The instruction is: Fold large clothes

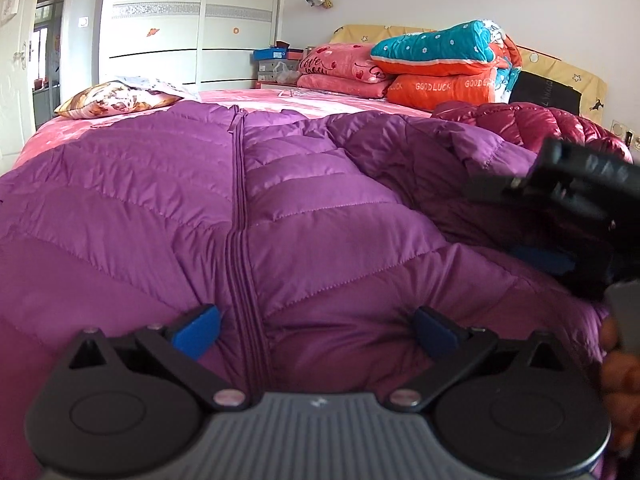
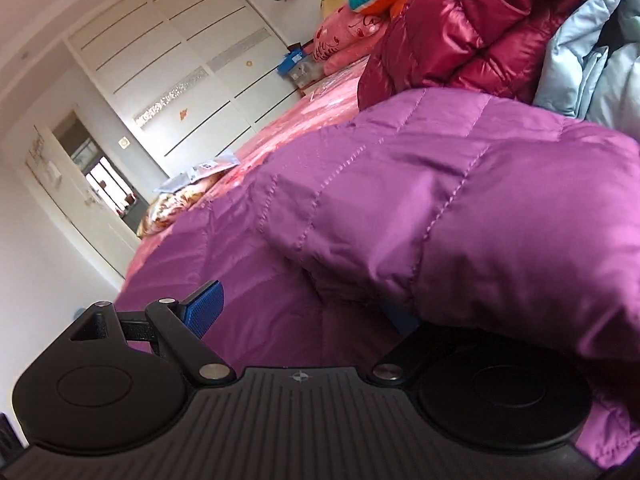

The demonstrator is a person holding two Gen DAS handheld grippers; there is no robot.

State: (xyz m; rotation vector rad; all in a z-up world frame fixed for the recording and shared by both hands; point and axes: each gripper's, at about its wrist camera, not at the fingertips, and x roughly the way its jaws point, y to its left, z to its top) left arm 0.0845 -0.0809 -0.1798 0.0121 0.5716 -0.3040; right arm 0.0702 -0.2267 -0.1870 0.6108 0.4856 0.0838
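A purple quilted down jacket lies front-up on the pink bed, its zipper running down the middle. My left gripper is open, its blue pads pressed into the jacket either side of the zipper near the near edge. My right gripper is open under a raised fold of the jacket's sleeve; the fold drapes over its right finger and hides it. The left blue pad shows. In the left wrist view the right gripper sits at the jacket's right side.
A dark red shiny down jacket and a light blue garment lie at the right. Folded quilts and pink pillows stack at the headboard. A floral pillow lies far left. White wardrobe and doorway stand behind.
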